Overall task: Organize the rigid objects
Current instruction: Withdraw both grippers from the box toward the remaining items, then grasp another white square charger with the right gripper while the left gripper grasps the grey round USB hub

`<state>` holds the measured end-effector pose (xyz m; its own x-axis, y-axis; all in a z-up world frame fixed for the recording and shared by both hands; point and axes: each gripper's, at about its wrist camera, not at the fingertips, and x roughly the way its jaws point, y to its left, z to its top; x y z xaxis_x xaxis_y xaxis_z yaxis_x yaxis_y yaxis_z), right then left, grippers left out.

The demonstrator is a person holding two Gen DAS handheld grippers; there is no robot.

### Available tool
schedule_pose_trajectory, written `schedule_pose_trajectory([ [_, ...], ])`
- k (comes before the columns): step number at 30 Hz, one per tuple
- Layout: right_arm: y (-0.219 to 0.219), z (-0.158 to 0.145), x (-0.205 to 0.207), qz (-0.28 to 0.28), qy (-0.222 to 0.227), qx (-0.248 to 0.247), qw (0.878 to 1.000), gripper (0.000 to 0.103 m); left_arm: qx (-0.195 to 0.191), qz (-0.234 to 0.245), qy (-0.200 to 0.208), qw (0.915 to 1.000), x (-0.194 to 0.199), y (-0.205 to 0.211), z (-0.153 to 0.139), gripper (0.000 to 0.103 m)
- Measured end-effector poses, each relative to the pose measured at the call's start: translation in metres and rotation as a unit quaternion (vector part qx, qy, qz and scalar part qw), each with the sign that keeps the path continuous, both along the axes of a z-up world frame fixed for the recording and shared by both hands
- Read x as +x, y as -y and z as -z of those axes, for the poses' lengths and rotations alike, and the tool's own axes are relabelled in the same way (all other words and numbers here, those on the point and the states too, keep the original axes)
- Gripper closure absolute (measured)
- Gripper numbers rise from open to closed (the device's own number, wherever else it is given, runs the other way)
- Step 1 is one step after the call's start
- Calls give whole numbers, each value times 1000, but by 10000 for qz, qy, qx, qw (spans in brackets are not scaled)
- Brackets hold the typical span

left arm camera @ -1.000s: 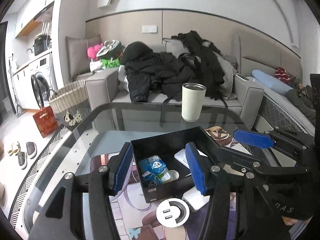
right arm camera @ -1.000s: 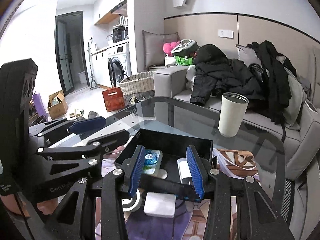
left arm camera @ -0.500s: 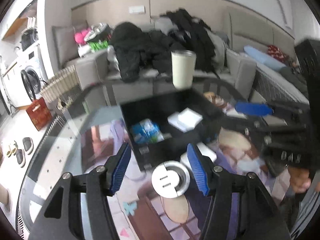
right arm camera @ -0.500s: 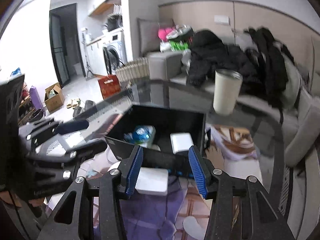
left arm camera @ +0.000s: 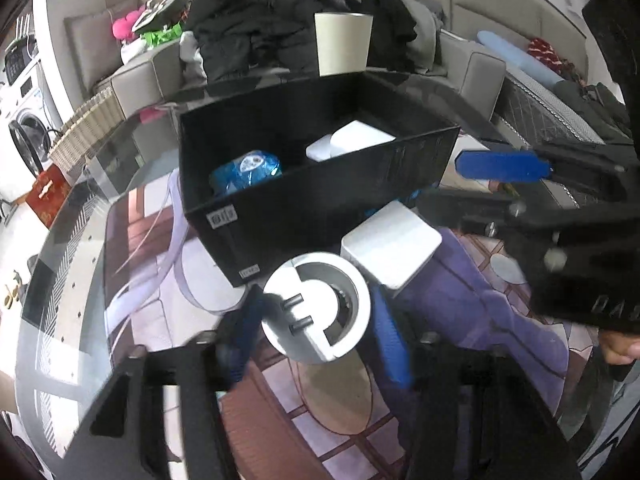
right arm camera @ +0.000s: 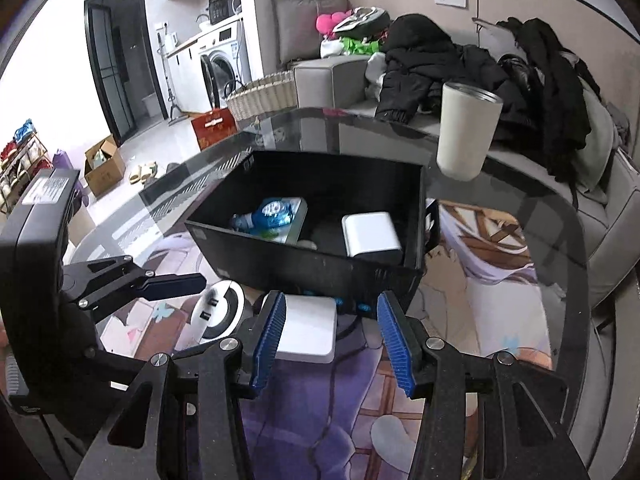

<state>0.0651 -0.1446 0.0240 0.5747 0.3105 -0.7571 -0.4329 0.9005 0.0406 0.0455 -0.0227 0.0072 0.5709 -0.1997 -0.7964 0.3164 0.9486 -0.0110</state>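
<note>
A black box [left arm camera: 304, 184] [right arm camera: 320, 256] stands on the glass table and holds a blue packet [left arm camera: 246, 170] [right arm camera: 272, 214] and a white block [left arm camera: 352, 140] [right arm camera: 370, 234]. In front of it lie a round white socket hub [left arm camera: 316, 308] [right arm camera: 218, 312] and a flat white adapter [left arm camera: 390, 244] [right arm camera: 308, 330]. My left gripper [left arm camera: 316, 340] is open, its blue pads either side of the hub. My right gripper [right arm camera: 332, 340] is open just above the adapter.
A cream tumbler [left arm camera: 342, 42] [right arm camera: 466, 130] stands behind the box. A patterned mat [right arm camera: 472, 280] covers the table. A grey sofa [right arm camera: 520, 120] with dark clothes lies beyond, a wicker basket [right arm camera: 262, 94] to the left.
My left gripper has dropped forward and down, so the hub now sits between its pads. My right gripper has lowered towards the white adapter.
</note>
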Motion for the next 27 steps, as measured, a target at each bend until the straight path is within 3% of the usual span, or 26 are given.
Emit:
schedule_pose_trajectory([
  [2, -4, 5, 1, -43, -86, -40, 9999, 54, 7, 134, 55, 9999, -4, 1, -3, 67],
  [4, -8, 12, 4, -83, -200, -74, 9997, 52, 35, 147, 85, 9998, -8, 1, -7, 71],
  [8, -17, 22, 11, -103, -366, -73, 9993, 50, -60, 164, 13, 9998, -13, -9, -9, 71],
  [12, -28, 31, 15, -135, -437, -164, 9988, 40, -8, 150, -3, 9999, -18, -16, -9, 71],
  [17, -39, 45, 17, -191, -530, -393, 9976, 39, 76, 122, -80, 9999, -26, -26, -5, 61],
  [19, -37, 46, 17, -185, -517, -372, 9978, 46, 38, 83, -110, 9999, -27, -29, -6, 58],
  [22, -30, 46, 15, -252, -631, -324, 9972, 48, -1, -24, -80, 10000, -26, -36, -7, 50],
  [27, -19, 45, 0, -313, -704, -376, 9963, 48, -44, -57, -38, 10000, -27, -33, -10, 48],
])
